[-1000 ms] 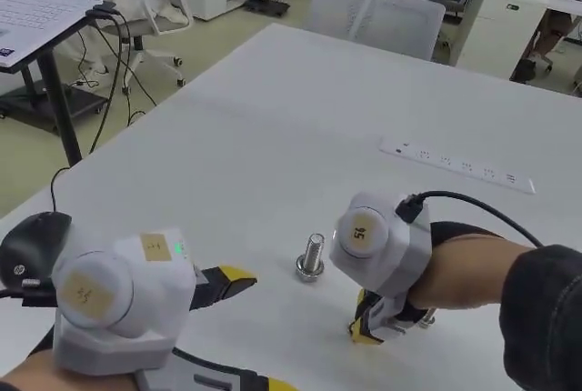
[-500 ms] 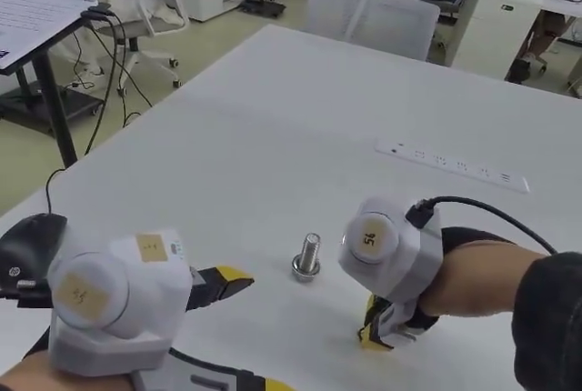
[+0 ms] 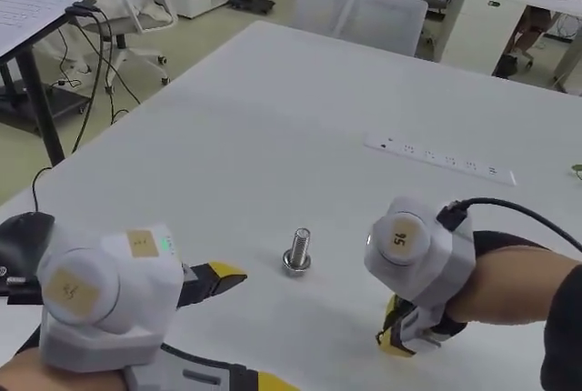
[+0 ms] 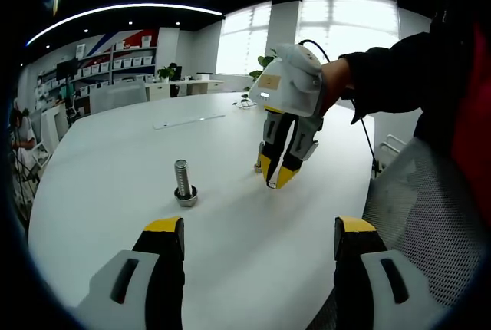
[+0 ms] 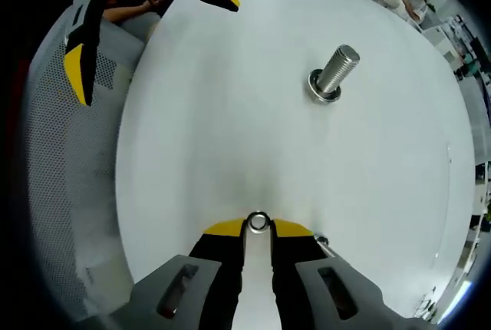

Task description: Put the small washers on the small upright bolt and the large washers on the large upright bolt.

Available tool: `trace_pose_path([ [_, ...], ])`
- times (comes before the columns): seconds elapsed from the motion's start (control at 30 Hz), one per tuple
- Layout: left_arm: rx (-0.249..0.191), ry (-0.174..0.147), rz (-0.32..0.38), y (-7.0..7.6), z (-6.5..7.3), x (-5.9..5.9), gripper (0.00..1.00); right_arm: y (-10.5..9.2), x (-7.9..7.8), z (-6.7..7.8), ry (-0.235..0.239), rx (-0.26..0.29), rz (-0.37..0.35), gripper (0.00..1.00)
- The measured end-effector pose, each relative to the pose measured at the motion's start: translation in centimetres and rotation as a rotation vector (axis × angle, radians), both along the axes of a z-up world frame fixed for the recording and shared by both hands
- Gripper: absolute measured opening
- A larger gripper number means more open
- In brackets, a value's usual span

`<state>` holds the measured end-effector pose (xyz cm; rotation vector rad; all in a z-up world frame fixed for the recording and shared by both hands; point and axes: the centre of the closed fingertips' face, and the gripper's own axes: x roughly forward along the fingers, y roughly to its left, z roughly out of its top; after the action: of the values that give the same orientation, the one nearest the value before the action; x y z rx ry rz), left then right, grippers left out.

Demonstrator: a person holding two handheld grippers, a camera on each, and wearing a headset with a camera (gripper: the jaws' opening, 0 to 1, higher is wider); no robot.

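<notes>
A large steel bolt (image 3: pixel 296 252) stands upright on the white table (image 3: pixel 273 136) with a washer around its foot. In the right gripper view the bolt (image 5: pixel 334 72) is up ahead, and my right gripper (image 5: pixel 258 226) is shut on a small washer (image 5: pixel 258 222) held at its yellow tips. In the head view the right gripper (image 3: pixel 393 345) points down at the table, right of the bolt. A small metal part (image 5: pixel 321 242) peeks out beside its right jaw. My left gripper (image 4: pixel 259 226) stands wide open with nothing in it, facing the bolt (image 4: pixel 182 184) and the right gripper (image 4: pixel 280 173).
A white power strip (image 3: pixel 441 159) lies further back on the table. A black mouse (image 3: pixel 18 236) sits at the near left edge. An office chair (image 3: pixel 359 9) stands at the far end. The left gripper (image 3: pixel 247 329) hovers at the near edge.
My right gripper has moved to the right and nearer, away from the large bolt. The small bolt seen beside it before is now hidden. The left gripper has barely moved.
</notes>
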<state>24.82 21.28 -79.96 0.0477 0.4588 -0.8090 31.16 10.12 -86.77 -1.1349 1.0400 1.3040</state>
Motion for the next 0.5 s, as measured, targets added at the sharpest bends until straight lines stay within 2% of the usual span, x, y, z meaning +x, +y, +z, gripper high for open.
trace_pose_path([
  [0.27, -0.001, 0.001, -0.003, -0.1, 0.0, 0.0, 0.80, -2.1, 0.0, 0.4, -0.001, -0.004, -0.041, 0.14],
  [0.5, 0.002, 0.004, -0.006, 0.0, -0.1, -0.1, 0.80, -3.9, 0.7, 0.7, -0.011, -0.006, -0.087, 0.14],
])
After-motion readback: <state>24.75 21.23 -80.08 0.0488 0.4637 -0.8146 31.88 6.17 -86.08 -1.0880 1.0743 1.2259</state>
